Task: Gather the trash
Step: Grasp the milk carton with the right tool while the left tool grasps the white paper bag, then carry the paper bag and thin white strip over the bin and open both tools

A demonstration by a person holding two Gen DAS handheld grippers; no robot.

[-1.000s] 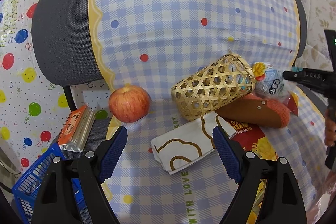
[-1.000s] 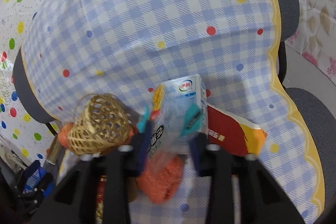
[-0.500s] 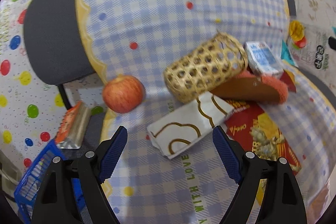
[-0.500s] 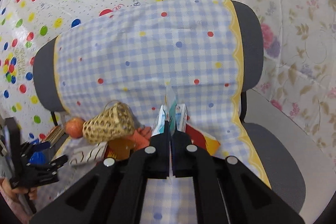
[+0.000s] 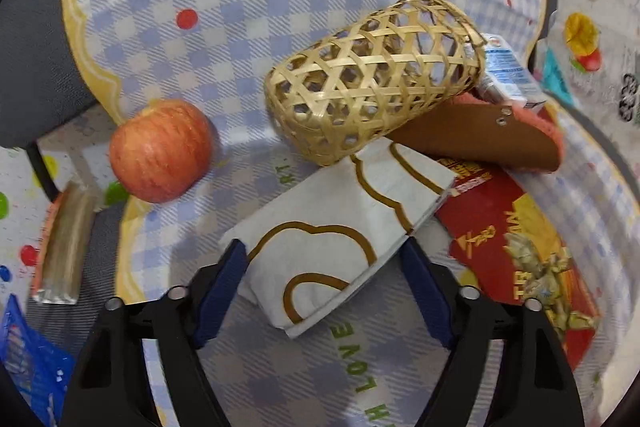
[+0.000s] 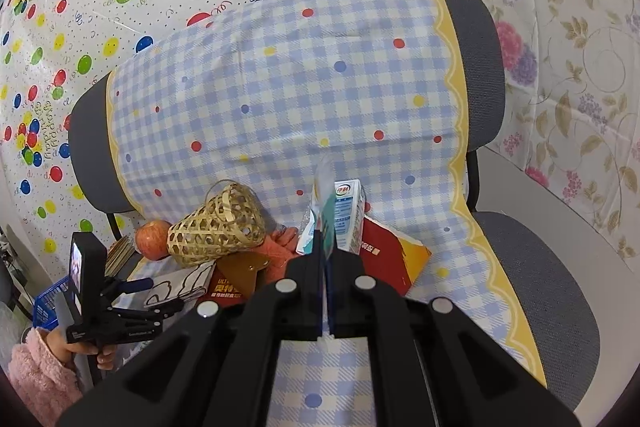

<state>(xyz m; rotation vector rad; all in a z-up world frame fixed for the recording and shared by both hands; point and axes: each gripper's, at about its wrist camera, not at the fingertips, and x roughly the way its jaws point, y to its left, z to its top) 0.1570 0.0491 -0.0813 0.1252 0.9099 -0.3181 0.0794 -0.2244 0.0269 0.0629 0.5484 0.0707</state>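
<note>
A folded white paper bag [image 5: 332, 235] with gold cloud outlines lies on the checked cloth [image 5: 240, 27]. My left gripper [image 5: 324, 287] straddles its near end, its jaws closing. The blue pads [image 5: 224, 287] stand close to the bag's edges, and I see no press. In the right wrist view the left gripper [image 6: 160, 297] hangs low over that bag [image 6: 180, 285]. My right gripper [image 6: 325, 251] is shut on a thin clear plastic wrapper [image 6: 323, 195] with teal print, held above the pile. The same wrapper [image 5: 580, 67] shows at the right edge of the left wrist view.
A bamboo basket [image 5: 372, 91] lies on its side on an orange slipper [image 5: 480, 139], beside a milk carton [image 5: 508, 75] and a red packet [image 5: 512, 239]. An apple [image 5: 160, 155] sits left. A snack wrapper [image 5: 66, 243] and a blue basket [image 5: 24, 359] lie off the seat's left edge.
The left gripper sank toward the white bag and its jaws narrowed around it. The right gripper shut on the clear wrapper and lifted it back from the pile.
</note>
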